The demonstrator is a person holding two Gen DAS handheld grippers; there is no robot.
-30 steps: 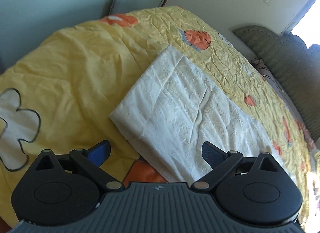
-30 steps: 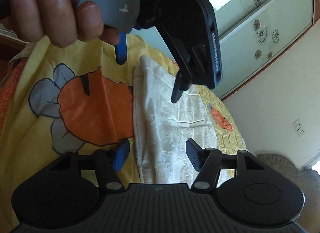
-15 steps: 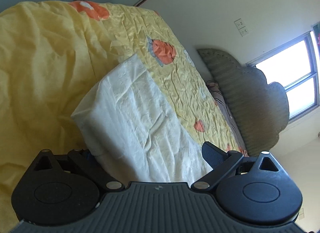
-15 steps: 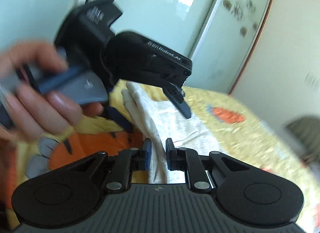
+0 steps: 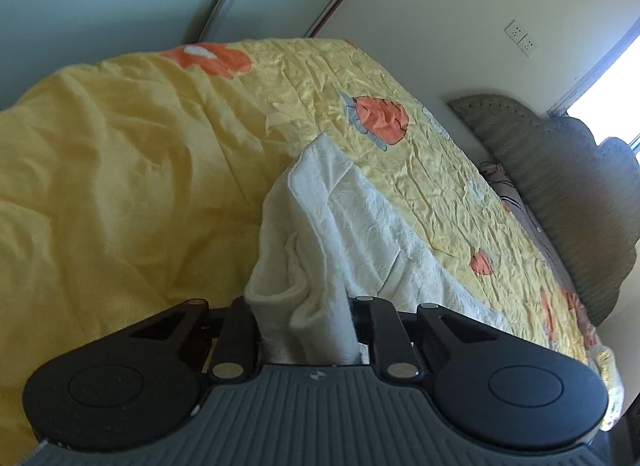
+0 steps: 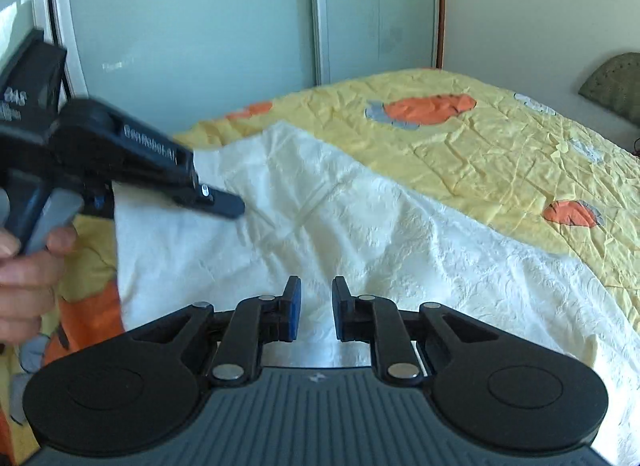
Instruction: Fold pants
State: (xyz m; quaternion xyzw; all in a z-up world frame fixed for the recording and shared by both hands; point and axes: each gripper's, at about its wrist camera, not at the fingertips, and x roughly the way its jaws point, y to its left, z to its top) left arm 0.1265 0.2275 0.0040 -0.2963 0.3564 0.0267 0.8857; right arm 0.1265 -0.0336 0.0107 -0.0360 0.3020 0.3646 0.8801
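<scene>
White embossed pants point(image 6: 360, 225) lie on a yellow bedspread point(image 6: 500, 145) patterned with orange fruit.

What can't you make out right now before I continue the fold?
- Left gripper pads, left wrist view: buried in the bunched white pants.
- Right gripper, right wrist view: a gap shows; whether cloth is pinched is unclear.
- Pants' far end: cut off by both frames' right edges.
- Left gripper, right wrist view: motion-blurred.

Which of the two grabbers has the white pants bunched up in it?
The left gripper: white pants are bunched between its fingers. The right gripper shows an empty gap, hovering over the cloth.
</scene>
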